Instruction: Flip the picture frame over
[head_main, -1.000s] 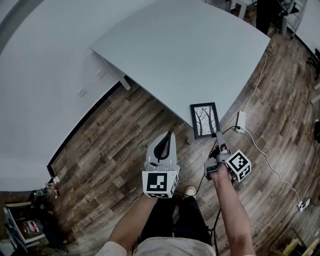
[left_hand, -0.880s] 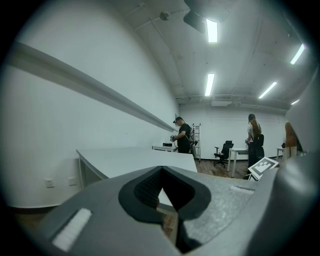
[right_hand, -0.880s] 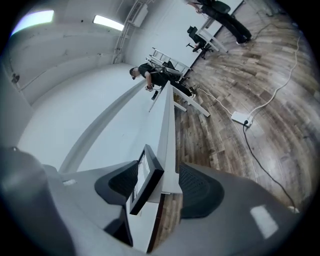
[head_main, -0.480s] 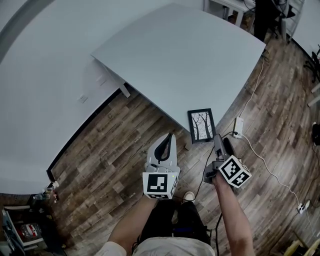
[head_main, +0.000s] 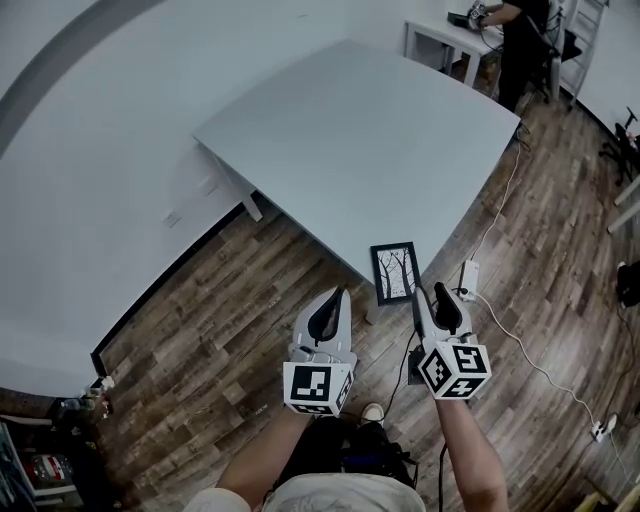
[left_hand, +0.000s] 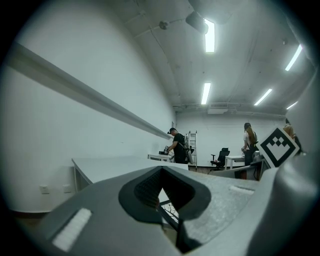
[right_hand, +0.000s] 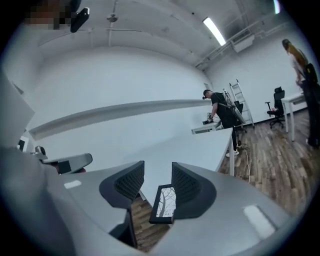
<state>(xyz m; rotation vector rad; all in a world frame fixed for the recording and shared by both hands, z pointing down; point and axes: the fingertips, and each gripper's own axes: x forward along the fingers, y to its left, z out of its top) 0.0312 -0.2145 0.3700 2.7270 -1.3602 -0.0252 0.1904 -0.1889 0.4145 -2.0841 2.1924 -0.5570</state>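
A black picture frame with a drawing of bare trees lies face up at the near edge of the grey table. My right gripper hovers just below and right of it, open and empty. In the right gripper view the picture frame shows between the parted jaws, further ahead. My left gripper hangs over the wooden floor left of the frame, its jaws together with nothing held. A sliver of the picture frame shows through the jaw opening in the left gripper view.
A white power adapter and its cable lie on the wooden floor right of the frame. A person stands at a far desk. A white wall runs along the left. A cluttered shelf sits at the bottom left.
My right gripper has drawn back from the frame's lower right corner toward me, and its jaws now stand apart. The left gripper has barely moved.
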